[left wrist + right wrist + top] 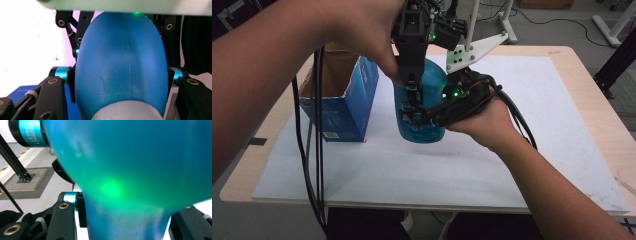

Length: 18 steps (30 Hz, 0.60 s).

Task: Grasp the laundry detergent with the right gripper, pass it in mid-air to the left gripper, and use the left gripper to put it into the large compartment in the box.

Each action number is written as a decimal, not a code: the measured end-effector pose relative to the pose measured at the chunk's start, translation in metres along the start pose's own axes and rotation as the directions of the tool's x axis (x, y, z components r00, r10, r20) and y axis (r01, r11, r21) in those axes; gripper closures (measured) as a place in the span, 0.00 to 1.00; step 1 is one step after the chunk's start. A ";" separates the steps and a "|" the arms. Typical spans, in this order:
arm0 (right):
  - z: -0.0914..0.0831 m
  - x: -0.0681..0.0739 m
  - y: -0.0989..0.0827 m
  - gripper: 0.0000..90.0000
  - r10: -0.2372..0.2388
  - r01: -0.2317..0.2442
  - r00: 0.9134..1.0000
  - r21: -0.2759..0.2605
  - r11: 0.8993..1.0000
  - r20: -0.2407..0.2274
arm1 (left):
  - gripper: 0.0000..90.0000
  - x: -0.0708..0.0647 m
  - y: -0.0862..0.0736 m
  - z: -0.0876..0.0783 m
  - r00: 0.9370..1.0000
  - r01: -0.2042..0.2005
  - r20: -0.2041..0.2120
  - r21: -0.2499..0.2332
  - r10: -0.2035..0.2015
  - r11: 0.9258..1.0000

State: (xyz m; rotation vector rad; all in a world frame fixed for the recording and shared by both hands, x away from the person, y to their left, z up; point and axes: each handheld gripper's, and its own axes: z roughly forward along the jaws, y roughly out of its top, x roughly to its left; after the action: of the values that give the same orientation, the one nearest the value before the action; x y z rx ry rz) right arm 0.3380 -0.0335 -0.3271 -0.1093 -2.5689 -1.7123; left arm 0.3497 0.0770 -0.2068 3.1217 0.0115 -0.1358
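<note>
A blue plastic bottle (435, 75) stands upright over the white mat (512, 150) at mid-table. My left gripper (412, 94) comes down on it from above and is shut on it. In the left gripper view the bottle (120, 70) sits between both pads (72, 82), with a pale grey part (125, 112) at the bottom edge. My right gripper (422, 117) reaches in from the right and is shut on the bottle's lower body. The right gripper view is very close on the bottle (130, 170), lit by a green glow. I cannot tell whether the base touches the mat.
An open blue cardboard box (347, 105) stands just left of the bottle on the mat. Black cables (314, 150) hang from the left hand over the table's front edge. The light wooden table (592, 100) borders the mat; black stand legs (17, 170) rise beyond.
</note>
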 end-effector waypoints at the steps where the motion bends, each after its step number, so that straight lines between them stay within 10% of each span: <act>1: 0.000 0.000 0.000 0.51 0.000 0.000 1.000 -0.003 1.000 -0.003 | 0.44 0.000 0.000 0.000 1.000 0.001 0.001 0.001 -0.001 1.000; 18: -0.025 -0.001 -0.003 0.24 0.030 -0.030 0.999 0.015 0.999 0.027 | 0.44 0.002 -0.007 -0.005 1.000 0.028 -0.002 0.014 -0.028 1.000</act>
State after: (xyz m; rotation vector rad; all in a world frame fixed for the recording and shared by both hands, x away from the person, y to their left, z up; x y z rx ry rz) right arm 0.3391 -0.0576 -0.3210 -0.1704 -2.5854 -1.6918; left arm 0.3521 0.0842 -0.2023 3.1368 0.0539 -0.1341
